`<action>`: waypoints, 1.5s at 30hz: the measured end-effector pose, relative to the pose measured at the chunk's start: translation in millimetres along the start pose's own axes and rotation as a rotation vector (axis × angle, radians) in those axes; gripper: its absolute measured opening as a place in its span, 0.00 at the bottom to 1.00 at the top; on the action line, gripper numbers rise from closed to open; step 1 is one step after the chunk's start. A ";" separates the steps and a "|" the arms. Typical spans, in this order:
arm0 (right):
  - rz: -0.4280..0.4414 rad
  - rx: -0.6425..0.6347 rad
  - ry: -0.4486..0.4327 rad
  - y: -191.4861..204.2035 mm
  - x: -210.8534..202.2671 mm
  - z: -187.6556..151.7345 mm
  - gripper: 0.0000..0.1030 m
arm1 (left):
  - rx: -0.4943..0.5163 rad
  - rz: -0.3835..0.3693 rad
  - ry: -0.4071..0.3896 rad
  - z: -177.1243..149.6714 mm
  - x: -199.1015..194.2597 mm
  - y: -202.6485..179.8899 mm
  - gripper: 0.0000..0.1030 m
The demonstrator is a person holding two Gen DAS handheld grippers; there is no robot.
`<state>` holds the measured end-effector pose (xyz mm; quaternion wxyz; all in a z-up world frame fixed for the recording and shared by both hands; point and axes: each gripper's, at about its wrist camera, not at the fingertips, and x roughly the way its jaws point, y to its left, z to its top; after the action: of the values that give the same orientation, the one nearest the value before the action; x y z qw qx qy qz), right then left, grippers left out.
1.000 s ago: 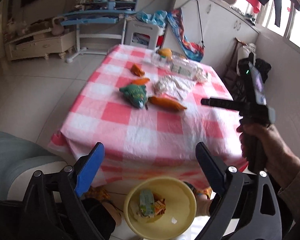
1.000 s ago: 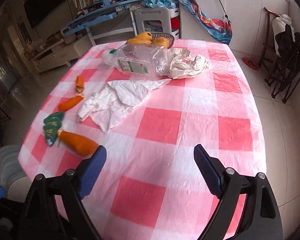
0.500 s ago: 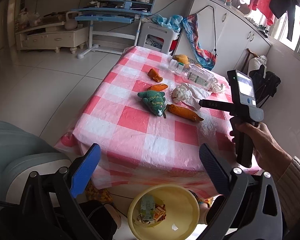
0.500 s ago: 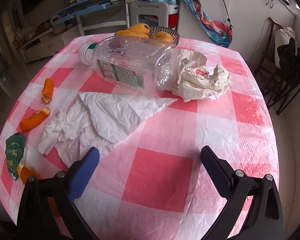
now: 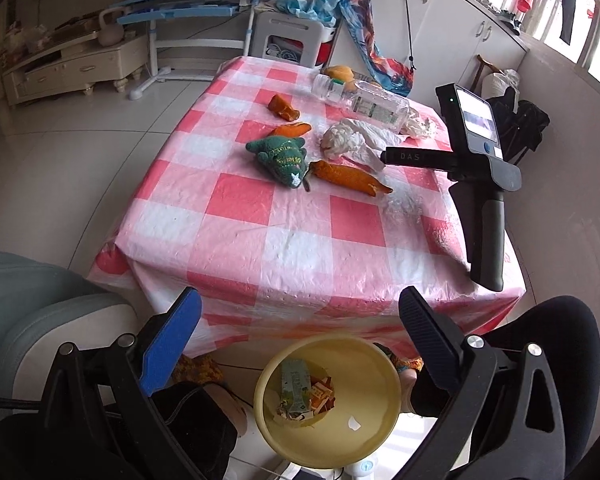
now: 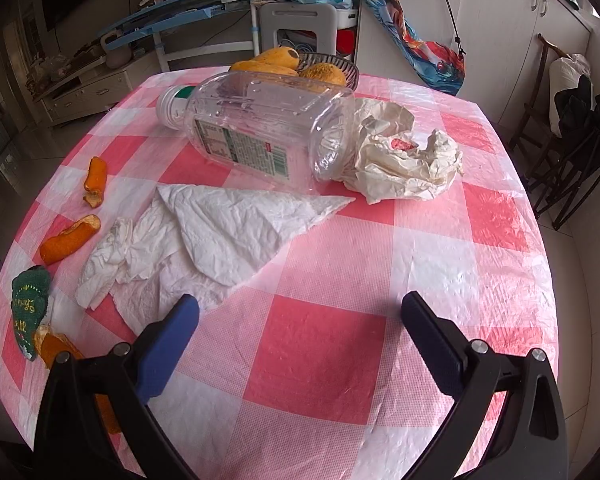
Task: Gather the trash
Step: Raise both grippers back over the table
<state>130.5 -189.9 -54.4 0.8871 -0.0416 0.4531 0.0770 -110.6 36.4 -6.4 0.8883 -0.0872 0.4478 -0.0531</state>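
Observation:
On the pink checked table lie a clear plastic bottle on its side, white tissues, a crumpled wrapper, orange peels and a green crumpled packet. My right gripper is open and empty, just above the table in front of the tissues. My left gripper is open and empty, held off the table's near edge above a yellow bin on the floor with some trash in it. The right gripper's handle shows in the left wrist view.
A basket of yellow fruit stands behind the bottle. A grey chair is at the left, a black chair at the right. A white stool and blue desk stand beyond the table.
My right gripper has moved forward over the table toward the bottle and tissues. My left gripper has shifted a little near the bin. Both stay open.

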 end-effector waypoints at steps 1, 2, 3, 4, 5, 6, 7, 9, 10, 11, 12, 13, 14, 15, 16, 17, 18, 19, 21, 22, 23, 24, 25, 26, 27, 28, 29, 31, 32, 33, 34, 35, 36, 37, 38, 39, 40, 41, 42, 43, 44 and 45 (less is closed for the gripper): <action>0.000 0.000 0.000 -0.6 -0.6 -0.9 0.94 | 0.001 -0.002 0.002 0.7 0.1 -0.3 0.93; 0.000 0.000 0.000 -0.7 -0.6 -0.8 0.94 | -0.002 -0.004 0.003 1.0 0.3 0.0 0.93; 0.000 0.000 0.000 -0.1 0.1 0.2 0.94 | -0.006 -0.008 0.007 1.3 0.6 0.6 0.93; 0.000 0.000 0.000 -0.7 -0.5 -0.6 0.94 | -0.010 -0.014 0.010 1.9 1.4 0.9 0.93; 0.000 0.000 0.000 -0.6 -0.5 -0.5 0.94 | -0.015 -0.020 0.014 2.6 2.2 1.0 0.93; 0.000 0.000 0.000 0.0 0.2 0.4 0.94 | -0.019 -0.027 0.016 3.1 2.8 0.9 0.93; 0.000 0.000 0.000 -0.6 -0.4 -0.4 0.94 | -0.021 -0.034 0.017 3.6 3.4 1.3 0.93; 0.000 0.000 0.000 -0.4 -0.2 0.0 0.94 | -0.023 -0.041 0.020 4.2 4.4 0.8 0.93; 0.000 0.000 0.000 -0.6 -0.4 -0.3 0.94 | -0.027 -0.044 0.020 4.4 4.8 0.7 0.93; 0.000 0.000 0.000 0.0 0.2 0.6 0.94 | -0.033 -0.049 0.022 4.8 5.4 0.9 0.93; 0.000 0.000 0.000 -0.5 -0.2 -0.1 0.94 | -0.039 -0.057 0.026 5.2 6.2 1.0 0.93; 0.000 0.000 0.000 -0.8 -0.4 -0.4 0.94 | -0.041 -0.063 0.028 5.2 6.4 1.2 0.93; 0.000 0.000 0.000 -0.4 0.1 0.1 0.94 | -0.043 -0.066 0.027 5.2 6.6 1.4 0.93; -0.001 0.001 0.000 -0.2 0.3 0.4 0.94 | -0.044 -0.065 0.026 5.2 6.6 1.6 0.93; -0.001 0.001 0.000 -0.2 0.3 0.4 0.94 | -0.046 -0.063 0.026 5.3 6.8 2.0 0.93; -0.001 0.001 0.000 -0.8 -0.2 -0.4 0.94 | -0.050 -0.060 0.027 5.4 7.2 2.5 0.93; -0.001 0.001 0.000 -0.3 0.3 0.3 0.94 | -0.054 -0.058 0.027 5.6 7.2 3.1 0.93; -0.001 0.001 0.000 -0.4 0.3 0.3 0.94 | -0.055 -0.057 0.024 5.7 6.8 3.7 0.93; -0.001 0.001 0.000 -0.7 0.0 -0.1 0.94 | -0.051 -0.049 0.013 6.1 4.7 3.8 0.93; -0.001 0.001 0.000 -0.8 -0.1 -0.3 0.94 | -0.051 -0.042 0.008 6.5 4.0 4.2 0.93; -0.001 0.001 0.000 -0.4 0.4 0.4 0.94 | -0.055 -0.039 0.005 6.7 3.4 4.7 0.93; -0.001 0.001 0.000 -0.1 0.6 0.8 0.94 | -0.061 -0.038 0.004 7.0 3.2 5.3 0.93; -0.001 0.001 0.000 -0.6 0.1 0.0 0.94 | -0.065 -0.039 0.004 6.9 2.8 5.4 0.93; -0.001 0.001 0.000 -0.2 0.5 0.6 0.94 | -0.067 -0.040 0.002 6.9 2.0 5.3 0.93; -0.001 0.001 0.000 0.1 0.8 1.0 0.94 | -0.066 -0.040 -0.002 6.5 0.8 5.0 0.93; -0.001 0.001 0.000 0.1 0.9 1.1 0.94 | -0.064 -0.038 -0.007 6.5 -0.4 4.8 0.93; -0.001 0.001 0.000 -0.5 0.3 0.3 0.94 | -0.063 -0.037 -0.010 6.1 -1.3 4.6 0.93; -0.001 0.001 0.000 -0.6 0.2 0.1 0.94 | -0.074 -0.038 -0.008 5.4 -1.8 6.5 0.93; -0.001 0.001 0.000 -0.3 0.5 0.6 0.94 | -0.085 -0.041 -0.005 5.0 -1.4 8.4 0.93; -0.001 0.001 0.000 -0.5 0.3 0.2 0.94 | -0.096 -0.044 0.000 4.5 -1.1 10.1 0.93; -0.001 0.001 0.000 -0.1 0.6 0.8 0.94 | -0.105 -0.047 0.003 4.1 -0.8 11.9 0.93; -0.001 0.001 0.000 -0.4 0.3 0.3 0.94 | -0.114 -0.047 0.004 3.7 -1.1 13.3 0.93; -0.001 0.001 0.000 -0.2 0.5 0.6 0.94 | -0.118 -0.046 0.001 2.8 -2.1 14.2 0.93; -0.001 0.001 0.000 -0.9 -0.2 -0.4 0.94 | -0.123 -0.045 -0.002 2.4 -3.1 15.3 0.93; -0.001 0.001 0.000 -0.6 0.2 0.1 0.94 | -0.128 -0.044 -0.006 1.8 -3.9 16.3 0.93; -0.001 0.001 0.000 -0.4 0.3 0.3 0.94 | -0.135 -0.043 -0.009 1.1 -4.4 17.7 0.93; -0.002 0.001 0.000 -1.0 -0.3 -0.5 0.94 | -0.144 -0.042 -0.012 0.6 -4.5 19.7 0.93; -0.002 0.001 0.000 -0.9 -0.2 -0.5 0.94 | -0.156 -0.042 -0.014 0.4 -4.3 22.2 0.93; -0.002 0.001 0.000 -0.3 0.4 0.5 0.94 | -0.168 -0.045 -0.017 0.3 -4.2 25.2 0.93; -0.002 0.001 0.000 -0.3 0.4 0.5 0.94 | -0.183 -0.049 -0.022 1.1 -4.1 28.7 0.93; -0.002 0.001 0.000 -0.5 0.1 0.1 0.94 | -0.201 -0.049 -0.030 2.3 -4.3 32.4 0.93; -0.002 0.001 0.000 -0.6 0.0 0.0 0.94 | -0.216 -0.049 -0.039 3.7 -4.6 35.9 0.93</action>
<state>130.6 -190.5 -54.4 0.8872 -0.0415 0.4532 0.0759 -109.8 72.8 -7.9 0.8807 -0.1945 0.4311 -0.0243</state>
